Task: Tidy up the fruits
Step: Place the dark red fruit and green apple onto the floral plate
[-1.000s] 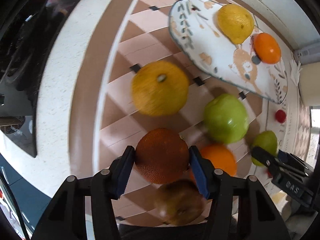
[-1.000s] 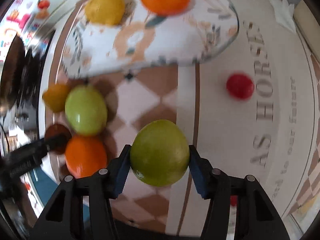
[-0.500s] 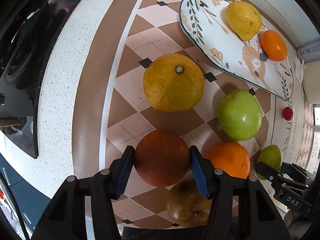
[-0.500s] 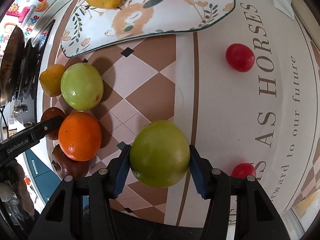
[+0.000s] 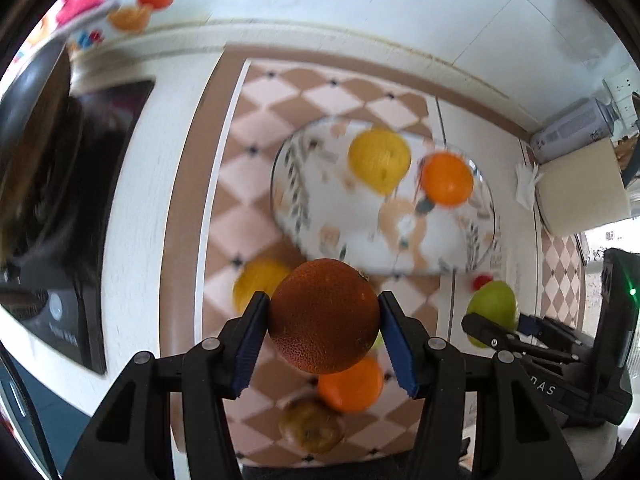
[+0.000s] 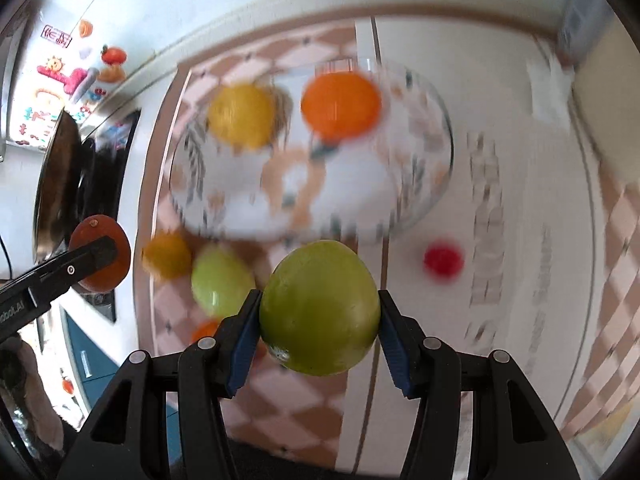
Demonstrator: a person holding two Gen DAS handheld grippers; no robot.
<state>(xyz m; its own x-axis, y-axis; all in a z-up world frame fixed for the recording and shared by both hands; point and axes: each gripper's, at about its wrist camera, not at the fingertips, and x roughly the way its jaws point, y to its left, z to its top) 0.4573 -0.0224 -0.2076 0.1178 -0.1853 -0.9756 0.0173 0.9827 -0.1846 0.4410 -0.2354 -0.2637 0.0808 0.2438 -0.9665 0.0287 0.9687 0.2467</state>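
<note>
Carrying two fruits at once called for steady, level hands, since each round fruit was pinched only at its widest part. The left gripper [image 5: 323,334] was clenched on a dark reddish-brown, rough-skinned orange [image 5: 324,315], its blue pads [image 5: 251,343] pressed to either side, and the fruit hung clear of the checked brown-and-pink table mat [image 5: 256,128]. The right gripper [image 6: 318,330] was grasping a smooth green apple [image 6: 319,307] in the same way, also held in the air. The likely goal was the oval white glass plate with a leaf and animal print [image 5: 316,216], which lay farther off and already bore a yellow lemon [image 5: 379,159] at the far left and a bright orange [image 5: 447,178] at the far right. Its near half looked bare, so the safest course seemed to be bringing each fruit over that bare part, the brown orange to the left and the apple to the right, lowering until the fruit touched the plate, and only then easing the pads apart. Letting go from a height would probably set a round fruit rolling toward the rim or into the lemon. Another green apple [image 6: 221,282], a yellow citrus [image 6: 167,255], a small orange [image 5: 351,387], a brownish fruit [image 5: 312,427] and a red cherry tomato [image 6: 443,259] waited on the mat nearer by; blur hid finer detail.
</note>
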